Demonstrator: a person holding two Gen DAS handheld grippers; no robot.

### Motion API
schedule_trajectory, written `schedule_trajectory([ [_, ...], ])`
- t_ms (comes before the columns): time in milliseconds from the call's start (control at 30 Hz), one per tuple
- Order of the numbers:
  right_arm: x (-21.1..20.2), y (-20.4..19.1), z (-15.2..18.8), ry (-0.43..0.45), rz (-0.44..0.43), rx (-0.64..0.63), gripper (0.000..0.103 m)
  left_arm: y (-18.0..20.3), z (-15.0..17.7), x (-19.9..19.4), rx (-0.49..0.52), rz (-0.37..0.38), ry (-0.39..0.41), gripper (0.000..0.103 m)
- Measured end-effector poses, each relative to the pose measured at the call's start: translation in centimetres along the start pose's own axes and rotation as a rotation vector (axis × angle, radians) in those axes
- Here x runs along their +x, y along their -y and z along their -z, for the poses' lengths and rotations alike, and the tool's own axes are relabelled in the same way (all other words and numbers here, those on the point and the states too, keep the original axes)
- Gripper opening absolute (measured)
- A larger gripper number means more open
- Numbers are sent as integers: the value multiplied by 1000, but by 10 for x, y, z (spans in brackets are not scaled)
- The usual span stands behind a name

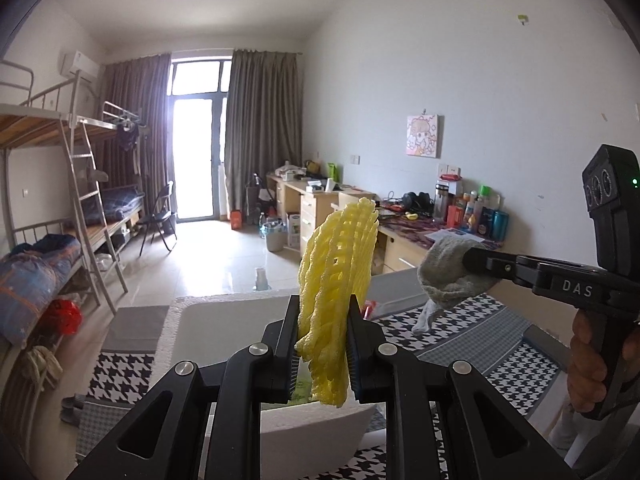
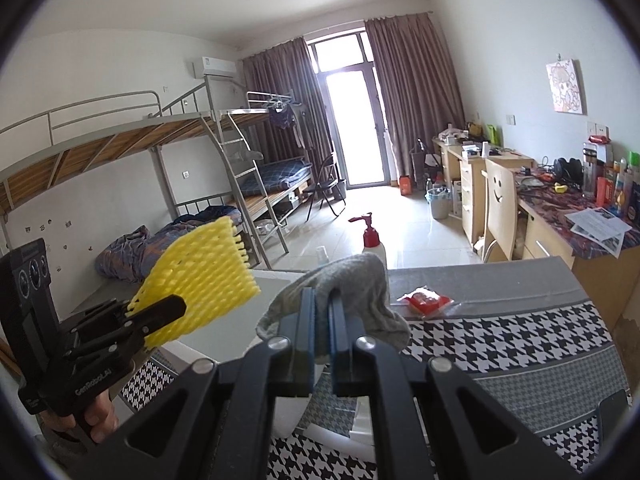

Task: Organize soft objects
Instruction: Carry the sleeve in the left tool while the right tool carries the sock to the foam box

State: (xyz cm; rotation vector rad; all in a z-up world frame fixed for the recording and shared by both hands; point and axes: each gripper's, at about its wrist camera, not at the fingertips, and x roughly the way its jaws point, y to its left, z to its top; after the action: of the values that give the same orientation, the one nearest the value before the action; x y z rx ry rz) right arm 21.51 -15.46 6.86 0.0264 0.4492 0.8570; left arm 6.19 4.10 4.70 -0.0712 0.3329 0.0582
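Above a white foam box (image 1: 224, 320) that sits on a houndstooth-patterned cover (image 2: 500, 340), we hold two soft items aloft, one in each handheld gripper. Our left gripper (image 1: 322, 344) is clamped on a yellow foam fruit net (image 1: 340, 264), its jaws nearly together with the mesh squeezed flat between the pads; the net stands upright over the box, its lower end hanging just below the fingers and its upper end fanning out free. Our right gripper (image 2: 320, 344) is clenched tight on a grey sock (image 2: 352, 292), which bunches into a rounded lump over the fingertips, one loose end drooping towards the cover to the right of the box.

We judge the task to be midway: both pieces are picked up and poised above or beside the box, but neither has been lowered in or let go. What the box already holds we cannot tell, since the grippers hide most of its inside. A small red packet (image 2: 426, 300) lies on the cover well to the right of the box, untouched.

The net looks light and springy, an open lattice of puffy strands, slightly creased where it is pinched. The sock looks limp and thick-knit, folding wherever it is unsupported.
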Motion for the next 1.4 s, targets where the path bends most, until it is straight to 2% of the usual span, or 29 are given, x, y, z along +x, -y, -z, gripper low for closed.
schedule_trajectory([
  [600,21,-18,-9,-11,-55,-42,8,-26,-3,-2,-38,-105,12,21],
  [1400,55,-52,-7,-66,-146,-82,8,-54,7,-12,-62,-194,19,21],
])
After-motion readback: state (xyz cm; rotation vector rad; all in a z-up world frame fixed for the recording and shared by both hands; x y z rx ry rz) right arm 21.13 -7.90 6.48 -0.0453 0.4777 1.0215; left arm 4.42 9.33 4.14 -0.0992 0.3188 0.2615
